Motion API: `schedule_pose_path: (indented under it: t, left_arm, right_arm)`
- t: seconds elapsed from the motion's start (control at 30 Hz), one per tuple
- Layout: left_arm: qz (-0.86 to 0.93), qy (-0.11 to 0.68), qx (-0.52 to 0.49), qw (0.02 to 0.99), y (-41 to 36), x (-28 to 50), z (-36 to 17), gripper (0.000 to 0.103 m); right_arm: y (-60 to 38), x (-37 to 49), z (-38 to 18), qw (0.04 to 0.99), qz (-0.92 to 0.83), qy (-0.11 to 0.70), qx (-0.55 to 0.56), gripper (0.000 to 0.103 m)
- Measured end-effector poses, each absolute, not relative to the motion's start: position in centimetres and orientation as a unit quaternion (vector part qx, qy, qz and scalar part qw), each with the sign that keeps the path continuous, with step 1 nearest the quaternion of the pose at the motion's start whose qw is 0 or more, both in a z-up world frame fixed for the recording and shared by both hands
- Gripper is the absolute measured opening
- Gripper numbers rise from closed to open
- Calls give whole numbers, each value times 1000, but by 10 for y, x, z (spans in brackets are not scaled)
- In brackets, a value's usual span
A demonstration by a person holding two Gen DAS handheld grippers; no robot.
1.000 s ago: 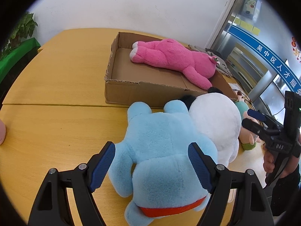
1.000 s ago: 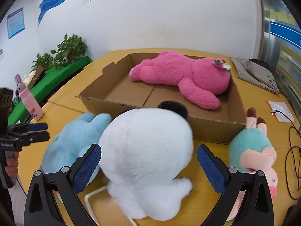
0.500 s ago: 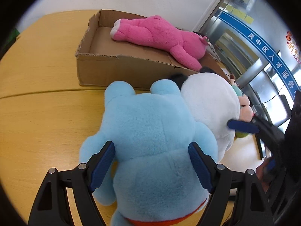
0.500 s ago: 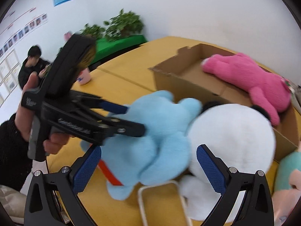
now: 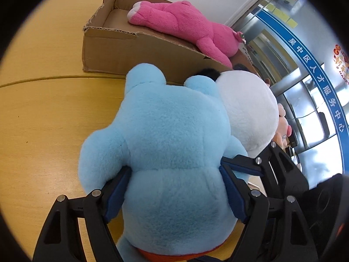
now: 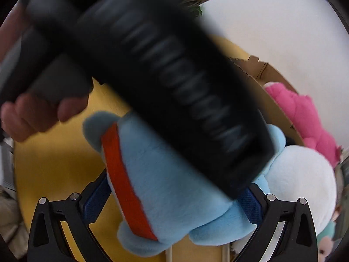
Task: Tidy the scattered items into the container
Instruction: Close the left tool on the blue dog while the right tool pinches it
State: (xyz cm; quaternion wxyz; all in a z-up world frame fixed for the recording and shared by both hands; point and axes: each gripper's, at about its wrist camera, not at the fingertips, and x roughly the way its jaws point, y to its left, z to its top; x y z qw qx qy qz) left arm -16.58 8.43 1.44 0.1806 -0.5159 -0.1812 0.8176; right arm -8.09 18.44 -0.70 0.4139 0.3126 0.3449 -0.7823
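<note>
Fluffy blue plush — orange band at its base — sits clamped by both grippers' pads.

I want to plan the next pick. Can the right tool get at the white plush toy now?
Probably not: the right tool straddles the blue plush toy, and the white plush toy lies beyond it.

A light-blue plush toy lies nearest on the yellow wooden table, a white plush toy touching its right. Behind them stands an open cardboard box holding a pink plush toy.
</note>
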Motion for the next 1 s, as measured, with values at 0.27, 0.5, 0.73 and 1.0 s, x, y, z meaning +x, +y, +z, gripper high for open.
schedule_pose_path:
  t: [0.27, 0.5, 0.73, 1.0]
  left_arm:
    - [827, -169, -508, 173, 90, -161, 22, 68]
    - [841, -150, -494, 163, 98, -157, 46, 65]
    - [882, -116, -422, 174, 104, -172, 121, 65]
    - [913, -86, -344, 202, 106, -235, 209, 65]
  right_arm:
    - [199, -83, -1, 425, -781, 327, 320, 90]
    - [214, -78, 14, 427, -788, 323, 304, 83]
    - [232, -93, 70, 405, -821, 335, 221, 83]
    - [248, -162, 144, 370, -848, 354, 141, 83]
